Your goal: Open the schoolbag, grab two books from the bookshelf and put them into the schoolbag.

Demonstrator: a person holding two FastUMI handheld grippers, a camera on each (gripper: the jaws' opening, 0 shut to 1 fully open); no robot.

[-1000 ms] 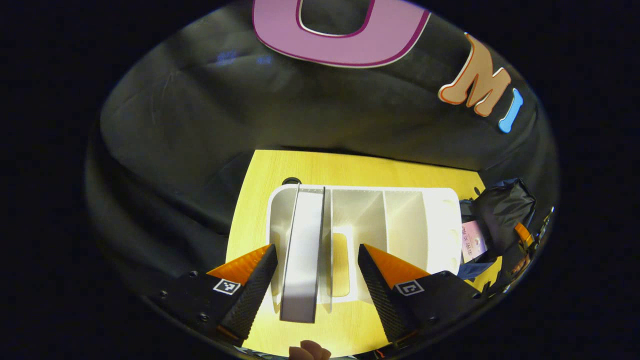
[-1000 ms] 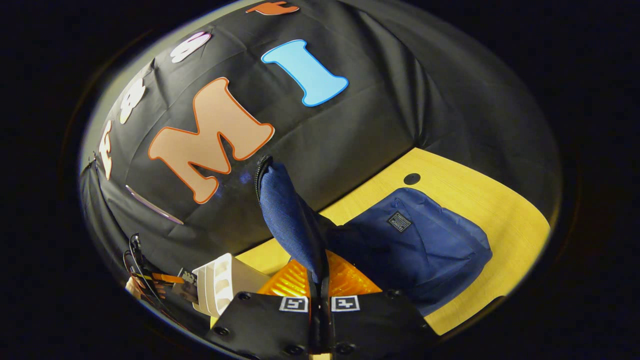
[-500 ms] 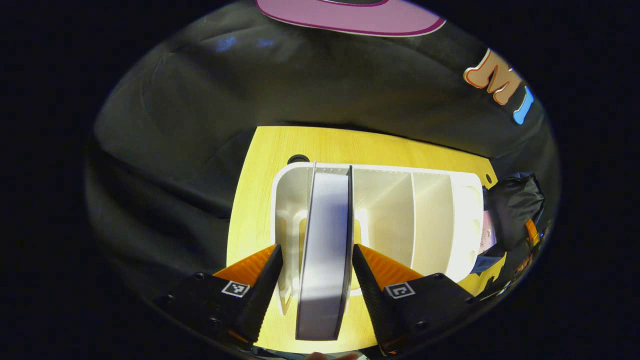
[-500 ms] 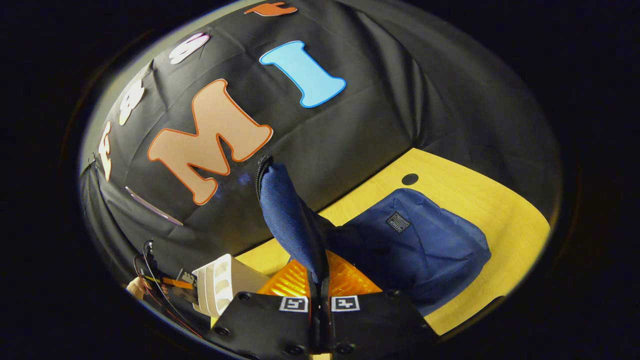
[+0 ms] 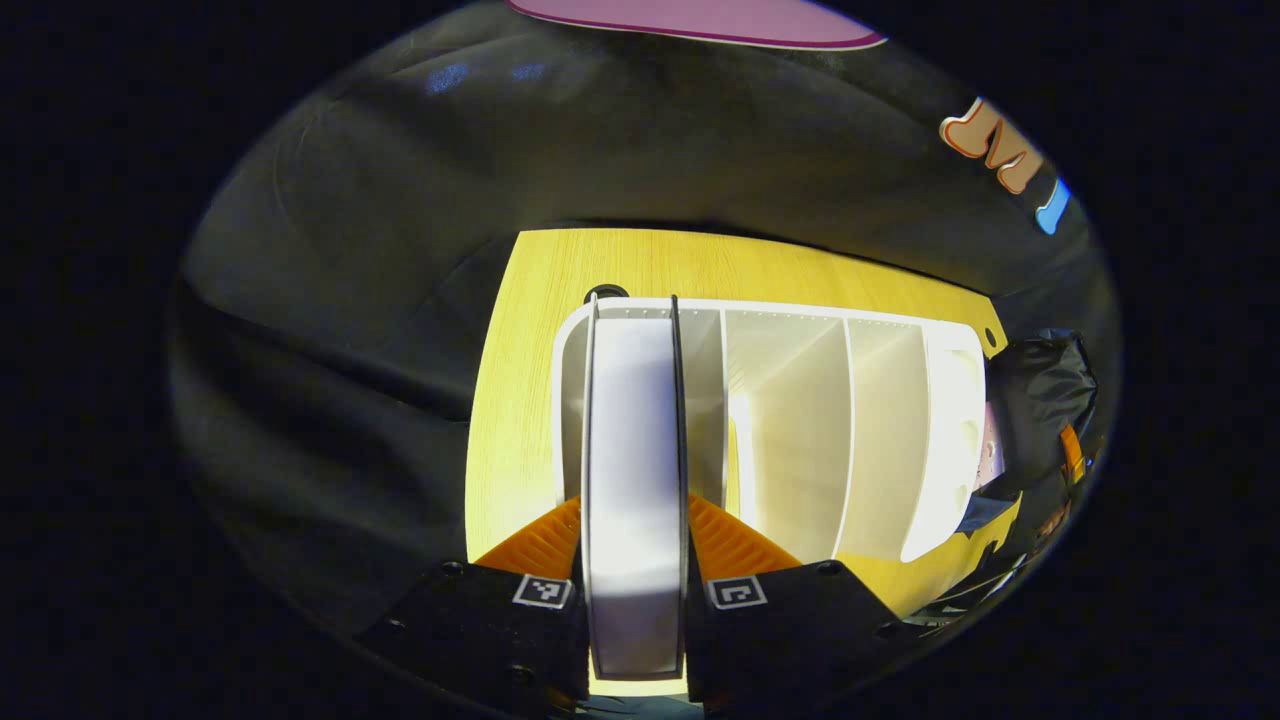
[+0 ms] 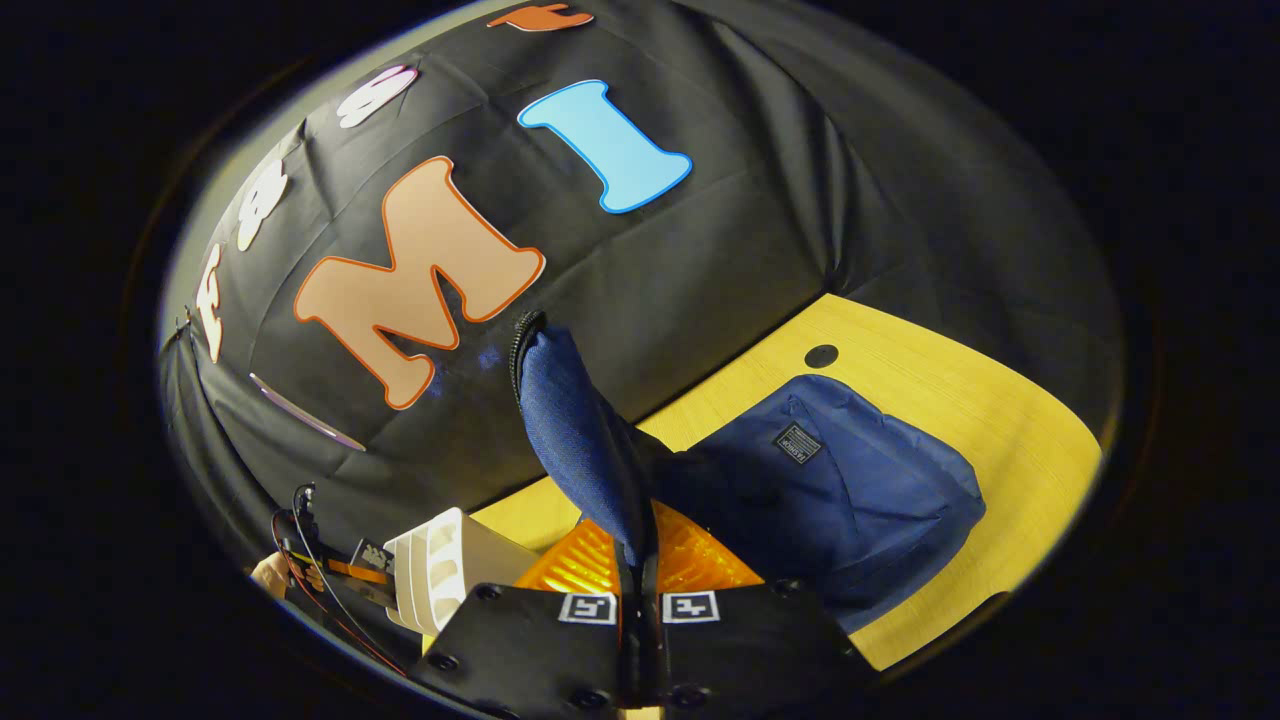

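Note:
In the left gripper view a white book (image 5: 633, 470) stands edge-on in the leftmost slot of the white bookshelf (image 5: 880, 420). My left gripper (image 5: 634, 545) is shut on this book, one finger pressing each cover. In the right gripper view the blue schoolbag (image 6: 850, 490) lies on the yellow table (image 6: 990, 420). My right gripper (image 6: 638, 560) is shut on the schoolbag's flap (image 6: 575, 430), holding it up; the zipper edge runs along its top. The left gripper (image 6: 330, 575) and a hand show small at the lower left, beside the bookshelf (image 6: 440, 565).
The bookshelf's other slots (image 5: 800, 420) hold no books. A round cable hole (image 5: 606, 293) sits in the table behind the shelf, another (image 6: 821, 355) behind the schoolbag. A dark bag part with an orange strap (image 5: 1045, 420) lies right of the shelf.
My left gripper moved forward over the white book and its fingers closed from wide apart onto both covers. The right gripper kept holding the flap up, unmoved.

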